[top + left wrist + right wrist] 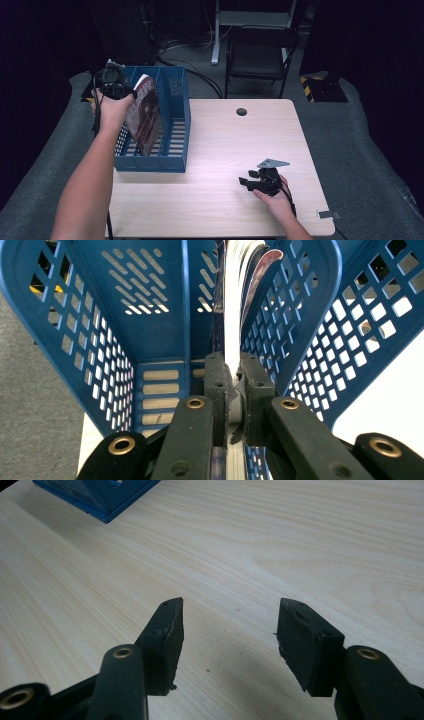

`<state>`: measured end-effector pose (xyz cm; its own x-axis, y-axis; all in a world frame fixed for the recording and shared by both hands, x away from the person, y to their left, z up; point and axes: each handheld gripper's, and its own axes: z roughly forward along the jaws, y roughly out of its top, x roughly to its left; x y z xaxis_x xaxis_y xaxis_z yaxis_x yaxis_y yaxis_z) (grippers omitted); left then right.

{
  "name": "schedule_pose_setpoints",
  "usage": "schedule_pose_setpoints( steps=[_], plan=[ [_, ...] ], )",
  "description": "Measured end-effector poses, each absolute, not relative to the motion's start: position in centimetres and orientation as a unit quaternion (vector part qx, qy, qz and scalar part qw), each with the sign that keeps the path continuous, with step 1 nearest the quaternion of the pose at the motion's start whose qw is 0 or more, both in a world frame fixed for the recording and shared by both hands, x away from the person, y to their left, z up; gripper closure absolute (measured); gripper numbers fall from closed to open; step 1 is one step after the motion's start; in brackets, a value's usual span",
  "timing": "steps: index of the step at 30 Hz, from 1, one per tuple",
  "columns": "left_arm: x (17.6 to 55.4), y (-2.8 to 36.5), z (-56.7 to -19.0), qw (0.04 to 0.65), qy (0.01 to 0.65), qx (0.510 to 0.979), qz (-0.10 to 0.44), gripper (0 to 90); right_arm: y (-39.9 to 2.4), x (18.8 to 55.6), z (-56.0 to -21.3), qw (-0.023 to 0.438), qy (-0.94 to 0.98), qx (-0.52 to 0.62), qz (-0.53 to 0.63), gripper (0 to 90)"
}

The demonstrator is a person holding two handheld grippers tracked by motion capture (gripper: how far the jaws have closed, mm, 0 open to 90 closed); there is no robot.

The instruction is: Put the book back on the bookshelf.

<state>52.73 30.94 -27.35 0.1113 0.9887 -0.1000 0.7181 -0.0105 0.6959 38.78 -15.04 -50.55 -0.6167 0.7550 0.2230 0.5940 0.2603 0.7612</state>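
High view: the left hand-held gripper (114,82) holds a magazine (144,116) by its top edge above the blue file rack (176,150), which stands at the counter's (225,145) left edge. The magazine hangs tilted, its long axis running down into the rack's middle compartment, lower end inside the rack. The right hand-held gripper (250,182) rests low on the counter, well apart to the right of the rack.

Left gripper view: the jaws are clamped narrow on the magazine (232,315), which runs straight ahead beside a divider (186,305) of the rack.

Right gripper view: the right hand-held gripper (229,625) stands wide and empty over bare counter (300,540), a corner of the rack (100,497) far off.

The left hand is plainly the nearer for the lowering.
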Motion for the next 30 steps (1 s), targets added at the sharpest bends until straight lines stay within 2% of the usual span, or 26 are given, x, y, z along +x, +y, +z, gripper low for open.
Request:
schedule_pose_setpoints(
  steps=[20, 30],
  plan=[
    [54.3, 31.5, -27.3, 0.311, 0.644, 0.654, 0.245, 84.4, -15.2, 38.7, -50.4, 0.093, 0.786, 0.429, 0.435, 44.1],
    [54.8, 30.6, -27.6, 0.311, 0.641, 0.651, 0.262, 84.4, -15.3, 38.7, -50.4, 0.093, 0.786, 0.429, 0.436, 44.1]
  ],
)
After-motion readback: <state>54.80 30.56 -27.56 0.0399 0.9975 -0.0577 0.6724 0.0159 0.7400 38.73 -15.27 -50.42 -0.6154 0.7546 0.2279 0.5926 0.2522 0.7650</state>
